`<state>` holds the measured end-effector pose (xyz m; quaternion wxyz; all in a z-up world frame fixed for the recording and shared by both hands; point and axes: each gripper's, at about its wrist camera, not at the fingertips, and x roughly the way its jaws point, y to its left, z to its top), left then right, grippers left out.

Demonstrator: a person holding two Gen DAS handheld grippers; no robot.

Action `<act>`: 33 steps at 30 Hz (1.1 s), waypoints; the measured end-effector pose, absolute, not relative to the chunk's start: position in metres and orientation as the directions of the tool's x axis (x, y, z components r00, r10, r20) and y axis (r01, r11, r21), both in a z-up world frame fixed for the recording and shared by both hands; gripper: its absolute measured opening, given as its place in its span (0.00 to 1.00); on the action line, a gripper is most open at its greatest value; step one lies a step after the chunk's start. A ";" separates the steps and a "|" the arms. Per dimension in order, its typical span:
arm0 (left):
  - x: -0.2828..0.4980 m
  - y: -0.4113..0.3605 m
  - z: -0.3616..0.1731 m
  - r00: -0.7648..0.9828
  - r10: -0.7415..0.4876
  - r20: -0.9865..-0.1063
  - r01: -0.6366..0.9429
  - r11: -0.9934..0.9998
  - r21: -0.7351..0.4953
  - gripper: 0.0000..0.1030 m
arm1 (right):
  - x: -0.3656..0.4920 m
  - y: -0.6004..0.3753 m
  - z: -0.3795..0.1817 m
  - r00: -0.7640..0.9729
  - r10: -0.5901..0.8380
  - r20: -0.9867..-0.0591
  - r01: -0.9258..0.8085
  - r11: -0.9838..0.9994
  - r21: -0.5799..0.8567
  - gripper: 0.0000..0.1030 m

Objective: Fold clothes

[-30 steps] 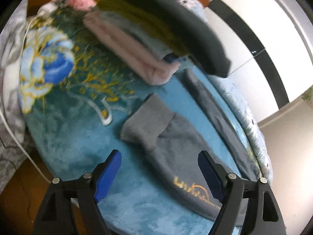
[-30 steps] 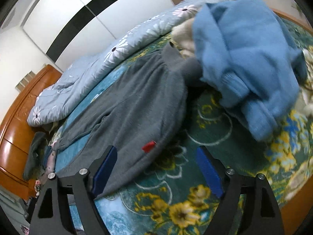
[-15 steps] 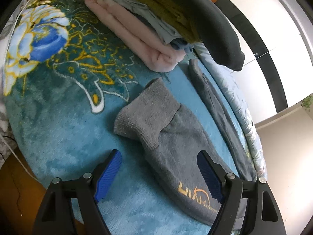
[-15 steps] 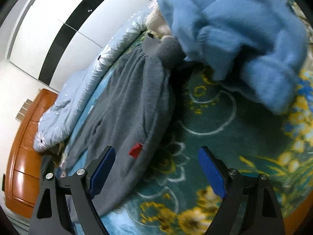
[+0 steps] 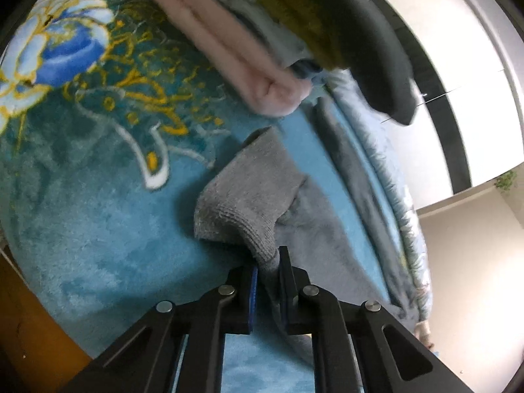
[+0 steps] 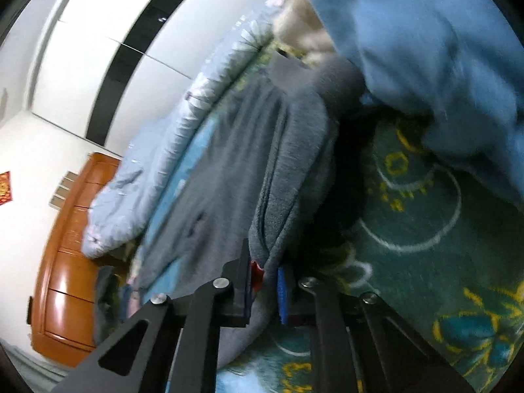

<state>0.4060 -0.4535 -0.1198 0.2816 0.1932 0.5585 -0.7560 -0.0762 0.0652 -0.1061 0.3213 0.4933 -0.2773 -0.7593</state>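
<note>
Jaws on both tools have just been closing, and each now pinches fabric. Left gripper [image 5: 268,275] clamps a fold at the edge of the grey fleece garment [image 5: 314,229], just beside its ribbed knit cuff [image 5: 245,193]. Right gripper [image 6: 264,278] nips another edge of the same grey fleece garment [image 6: 235,163], right where a small red tag [image 6: 256,273] sits between the pads. The garment lies spread along the teal floral plush blanket [image 5: 98,196], between a stack of folded clothes [image 5: 262,49] and a loose blue fleece sweater [image 6: 425,49]. This looks like the grasp that begins a fold. Next, both hands should probably lift together and carry the held edge across the cloth without dragging it.
</note>
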 end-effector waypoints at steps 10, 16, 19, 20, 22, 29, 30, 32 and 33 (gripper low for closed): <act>0.319 -0.469 0.011 -0.846 -0.364 -0.390 0.514 -0.359 -0.779 0.10 | -0.113 0.036 -0.031 -0.398 -0.796 -0.457 0.324 -0.588 0.742 0.11; 0.215 -0.489 0.041 -0.738 -0.453 -0.500 0.666 -0.368 -0.650 0.10 | -0.147 0.012 -0.002 -0.459 -0.762 -0.456 0.352 -0.628 0.694 0.11; 0.159 -0.509 0.031 -0.629 -0.505 -0.591 0.774 -0.344 -0.531 0.10 | -0.172 -0.007 0.005 -0.474 -0.730 -0.493 0.334 -0.667 0.666 0.11; 0.146 -0.516 0.024 -0.595 -0.513 -0.618 0.802 -0.331 -0.497 0.10 | -0.183 -0.016 0.006 -0.475 -0.715 -0.514 0.327 -0.685 0.651 0.11; 0.122 -0.535 0.010 -0.534 -0.508 -0.676 0.845 -0.304 -0.439 0.10 | -0.202 -0.026 0.002 -0.467 -0.696 -0.546 0.313 -0.707 0.634 0.11; 0.043 -0.590 -0.047 -0.334 -0.474 -0.815 0.936 -0.267 -0.229 0.11 | -0.276 -0.091 -0.040 -0.385 -0.622 -0.682 0.251 -0.781 0.571 0.11; 0.038 -0.596 -0.054 -0.319 -0.466 -0.825 0.940 -0.268 -0.212 0.12 | -0.285 -0.101 -0.048 -0.376 -0.597 -0.709 0.246 -0.802 0.545 0.11; 0.025 -0.604 -0.068 -0.303 -0.448 -0.841 0.942 -0.273 -0.194 0.14 | -0.296 -0.115 -0.061 -0.371 -0.554 -0.745 0.250 -0.832 0.495 0.12; 0.020 -0.607 -0.074 -0.299 -0.439 -0.847 0.942 -0.278 -0.188 0.14 | -0.301 -0.121 -0.069 -0.365 -0.539 -0.759 0.248 -0.842 0.478 0.12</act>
